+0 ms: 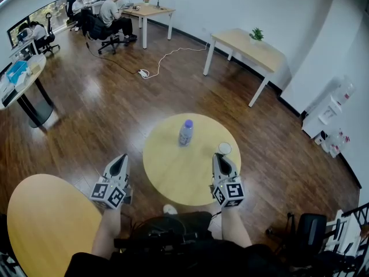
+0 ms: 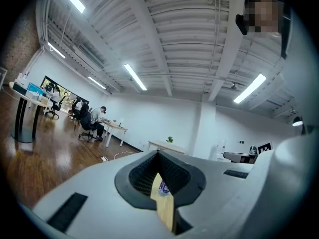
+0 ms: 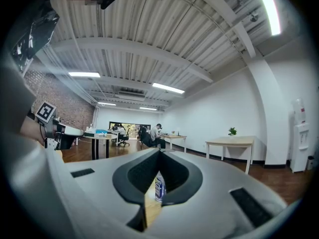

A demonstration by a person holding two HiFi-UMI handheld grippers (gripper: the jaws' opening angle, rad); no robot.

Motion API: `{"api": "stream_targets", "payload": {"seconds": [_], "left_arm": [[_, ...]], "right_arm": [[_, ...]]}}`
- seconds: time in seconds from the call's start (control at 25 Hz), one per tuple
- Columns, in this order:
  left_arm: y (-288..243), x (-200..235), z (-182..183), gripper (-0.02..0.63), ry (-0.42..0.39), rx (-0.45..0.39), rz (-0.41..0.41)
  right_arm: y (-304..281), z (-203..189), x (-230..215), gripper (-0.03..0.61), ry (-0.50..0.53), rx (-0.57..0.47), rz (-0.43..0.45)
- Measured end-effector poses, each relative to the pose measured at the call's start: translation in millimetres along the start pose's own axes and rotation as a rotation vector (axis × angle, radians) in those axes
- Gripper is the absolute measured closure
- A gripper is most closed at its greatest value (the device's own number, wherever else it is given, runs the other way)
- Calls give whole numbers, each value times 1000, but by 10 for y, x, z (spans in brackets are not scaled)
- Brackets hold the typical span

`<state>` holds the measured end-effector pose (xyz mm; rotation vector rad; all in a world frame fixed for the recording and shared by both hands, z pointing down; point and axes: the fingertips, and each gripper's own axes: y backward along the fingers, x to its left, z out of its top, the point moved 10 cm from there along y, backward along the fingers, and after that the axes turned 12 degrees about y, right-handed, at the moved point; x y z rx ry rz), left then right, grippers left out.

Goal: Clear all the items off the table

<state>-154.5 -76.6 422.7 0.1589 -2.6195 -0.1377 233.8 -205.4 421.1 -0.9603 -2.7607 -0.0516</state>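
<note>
Left gripper (image 1: 121,158) sat just off the round bench's (image 1: 173,175) near-left edge; fingers were together, nothing between them. Right gripper (image 1: 218,156) hung over the round bench's near-right edge; fingers likewise together, empty. Marker cubes bore black-and-white squares, no readable text. Small white round thing (image 1: 225,148) lay on the round bench just beyond the right gripper; kind unclear. Purple-capped bottle (image 1: 185,133) stood upright near the round bench's centre, toward its far side; label print too small to read. Beyond the round bench, a potted plant (image 1: 257,34), tiny.
</note>
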Motion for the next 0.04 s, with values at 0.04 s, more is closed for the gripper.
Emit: {"api": "stream_targets", "payload": {"seconds": [0.04], "left_arm": [[3,-3,0,621,5,-2,4]], "right_arm": [[-5,5,-1,575,-1,0,1]]}}
